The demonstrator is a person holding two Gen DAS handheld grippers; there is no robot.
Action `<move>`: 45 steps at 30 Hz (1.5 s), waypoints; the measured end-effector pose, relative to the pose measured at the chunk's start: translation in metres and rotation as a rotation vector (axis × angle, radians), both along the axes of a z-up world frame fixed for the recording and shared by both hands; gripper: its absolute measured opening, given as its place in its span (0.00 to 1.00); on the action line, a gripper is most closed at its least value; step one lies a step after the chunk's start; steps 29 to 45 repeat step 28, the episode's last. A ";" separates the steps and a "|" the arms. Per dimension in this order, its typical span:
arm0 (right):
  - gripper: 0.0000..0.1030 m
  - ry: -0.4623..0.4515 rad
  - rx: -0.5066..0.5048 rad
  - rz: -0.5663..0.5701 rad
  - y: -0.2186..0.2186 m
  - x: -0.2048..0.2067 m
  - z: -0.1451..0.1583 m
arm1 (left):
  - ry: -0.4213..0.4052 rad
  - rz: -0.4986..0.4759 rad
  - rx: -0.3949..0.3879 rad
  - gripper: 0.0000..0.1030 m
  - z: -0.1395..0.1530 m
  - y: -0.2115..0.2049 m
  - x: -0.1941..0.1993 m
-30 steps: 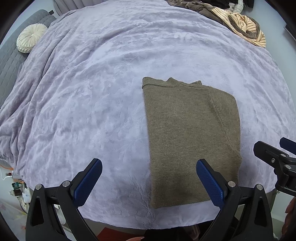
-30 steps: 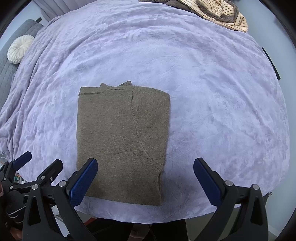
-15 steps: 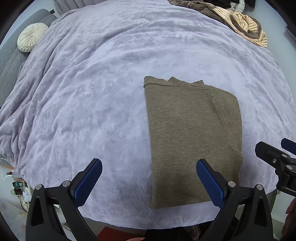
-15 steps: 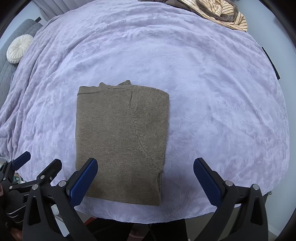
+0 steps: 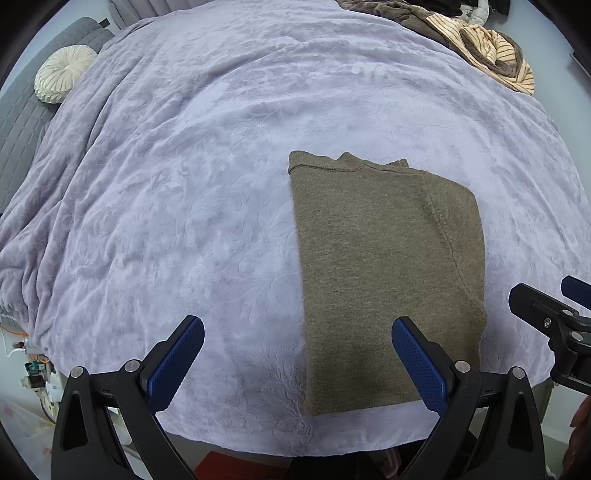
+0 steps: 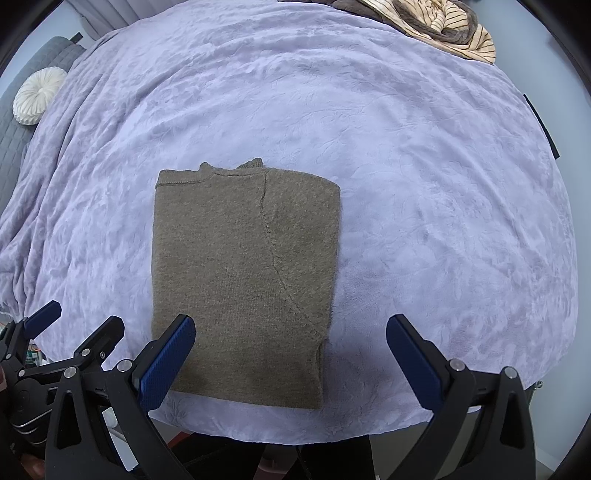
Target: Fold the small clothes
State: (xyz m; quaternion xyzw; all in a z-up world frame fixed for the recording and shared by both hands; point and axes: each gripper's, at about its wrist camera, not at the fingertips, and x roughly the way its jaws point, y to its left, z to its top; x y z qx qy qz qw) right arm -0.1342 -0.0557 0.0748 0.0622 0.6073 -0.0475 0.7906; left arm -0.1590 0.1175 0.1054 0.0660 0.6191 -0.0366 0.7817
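An olive-brown knit sweater (image 5: 384, 273) (image 6: 243, 273) lies folded into a flat rectangle on the lilac bedspread (image 5: 184, 184) (image 6: 424, 184), near the front edge. My left gripper (image 5: 295, 362) hovers open above the bed edge, its right blue pad over the sweater's lower right part. My right gripper (image 6: 291, 362) is open too, its left pad above the sweater's lower left corner. Neither holds anything. Each gripper shows at the edge of the other's view: the right gripper (image 5: 554, 325), the left gripper (image 6: 66, 339).
A heap of brown and striped clothes (image 5: 491, 55) (image 6: 439, 26) sits at the far right of the bed. A round cream cushion (image 5: 61, 72) (image 6: 35, 96) rests on a grey quilted surface at the far left. Floor clutter with cables (image 5: 33, 373) lies below the bed's left edge.
Both grippers have drifted very slightly; the sweater sits a touch lower in the left view. Nothing was gripped or released.
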 end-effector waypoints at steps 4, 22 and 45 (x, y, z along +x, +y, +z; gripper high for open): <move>1.00 -0.001 -0.001 0.000 0.000 0.000 0.000 | -0.001 0.001 -0.001 0.99 0.000 0.002 -0.001; 1.00 -0.004 -0.003 -0.002 0.002 -0.001 0.000 | -0.014 -0.005 -0.004 0.99 0.002 0.003 -0.001; 1.00 -0.002 -0.003 -0.005 0.002 -0.001 -0.001 | -0.013 -0.019 -0.005 0.99 0.002 0.002 0.000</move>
